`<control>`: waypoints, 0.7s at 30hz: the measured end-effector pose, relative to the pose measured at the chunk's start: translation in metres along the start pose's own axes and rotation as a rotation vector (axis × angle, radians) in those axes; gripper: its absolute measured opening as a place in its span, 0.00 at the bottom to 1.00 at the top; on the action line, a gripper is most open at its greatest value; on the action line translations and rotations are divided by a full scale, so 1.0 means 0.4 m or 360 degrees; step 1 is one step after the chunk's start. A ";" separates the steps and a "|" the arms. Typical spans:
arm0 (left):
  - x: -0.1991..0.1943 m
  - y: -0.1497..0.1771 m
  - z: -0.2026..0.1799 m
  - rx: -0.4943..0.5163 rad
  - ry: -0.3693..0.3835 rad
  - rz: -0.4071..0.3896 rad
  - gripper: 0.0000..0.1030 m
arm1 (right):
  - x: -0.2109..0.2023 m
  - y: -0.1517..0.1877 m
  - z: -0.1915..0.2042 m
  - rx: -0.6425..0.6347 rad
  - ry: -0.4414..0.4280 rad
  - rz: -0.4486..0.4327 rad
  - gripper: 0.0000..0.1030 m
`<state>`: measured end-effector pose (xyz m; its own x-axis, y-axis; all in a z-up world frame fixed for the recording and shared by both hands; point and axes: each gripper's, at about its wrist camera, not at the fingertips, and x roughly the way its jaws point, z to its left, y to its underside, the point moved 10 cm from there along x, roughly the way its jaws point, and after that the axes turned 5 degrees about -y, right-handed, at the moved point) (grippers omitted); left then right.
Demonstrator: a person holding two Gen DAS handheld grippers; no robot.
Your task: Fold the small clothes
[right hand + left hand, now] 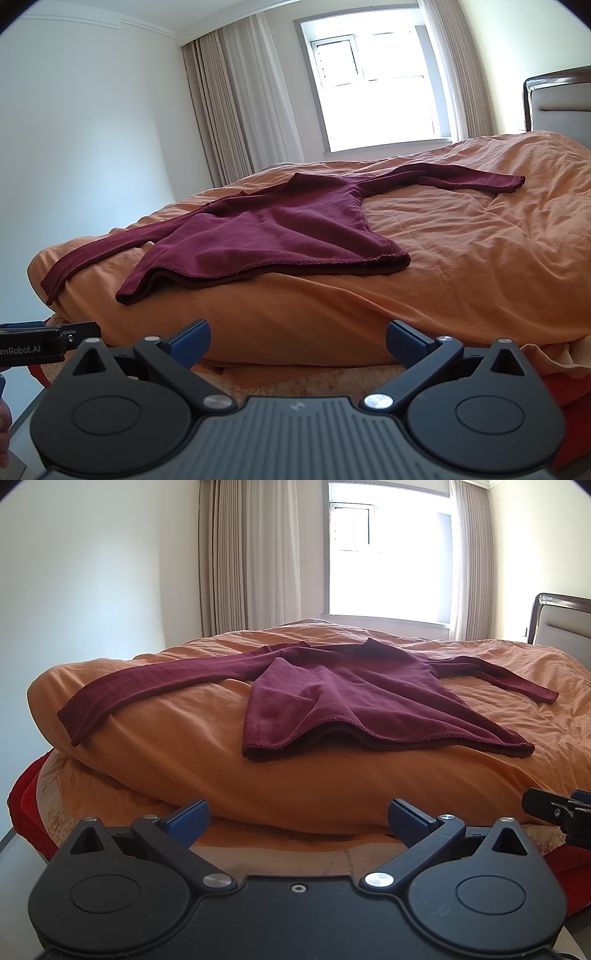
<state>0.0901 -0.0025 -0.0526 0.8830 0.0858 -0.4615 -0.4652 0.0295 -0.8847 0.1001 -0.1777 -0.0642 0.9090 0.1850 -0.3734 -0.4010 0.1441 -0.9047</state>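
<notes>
The left gripper [297, 814] is hovering low at the foot of the bed, its 2 blue fingers [190, 816] spread wide with nothing between them. The right gripper [297, 336] is hanging at the same height, just beside it, its 2 blue fingers [406, 338] also spread wide and gripping nothing. Each wrist view is catching the tip of the other tool at its frame edge.

Beyond the fingers, the orange duvet [207, 768] is bulging over the bed end, with a red layer [26, 801] showing beneath it at the lower left.

Lying on the duvet is 1 maroon top [332, 698], the only garment in sight. It is lying spread open and unfolded, its hem [314, 740] facing the grippers and rippling, with the 2 layers gaping slightly in the middle. Its 2 long sleeves are stretching outward: the left sleeve [147, 686] is running down toward the duvet's rounded left edge, and the right sleeve [480, 177] is reaching across the duvet to the right. The neckline is pointing away, toward the window.

Farther back, 1 headboard [554, 99] is standing at the right. Behind the bed, 1 bright window [376, 85] is glowing between 2 sets of beige curtains [236, 107].
</notes>
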 end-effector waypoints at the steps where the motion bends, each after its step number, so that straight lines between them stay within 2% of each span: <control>1: 0.000 0.000 0.000 0.0000 0.0001 -0.0001 0.99 | 0.000 0.000 0.000 0.0000 0.0000 0.0000 1.00; 9: 0.006 0.004 -0.004 0.0003 0.0004 0.0010 0.99 | 0.001 0.000 -0.006 0.0015 0.0004 0.0003 1.00; 17: 0.028 -0.001 -0.013 -0.0033 0.0072 0.0057 0.99 | 0.012 -0.011 -0.021 0.0044 0.0021 0.0009 1.00; 21: 0.030 -0.024 -0.027 -0.0005 0.0111 0.0027 0.99 | 0.011 -0.020 -0.038 0.0064 0.0026 -0.0006 1.00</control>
<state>0.1060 -0.0124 -0.0502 0.8772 0.0167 -0.4799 -0.4802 0.0253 -0.8768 0.1091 -0.1927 -0.0617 0.9121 0.1685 -0.3737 -0.4016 0.1838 -0.8972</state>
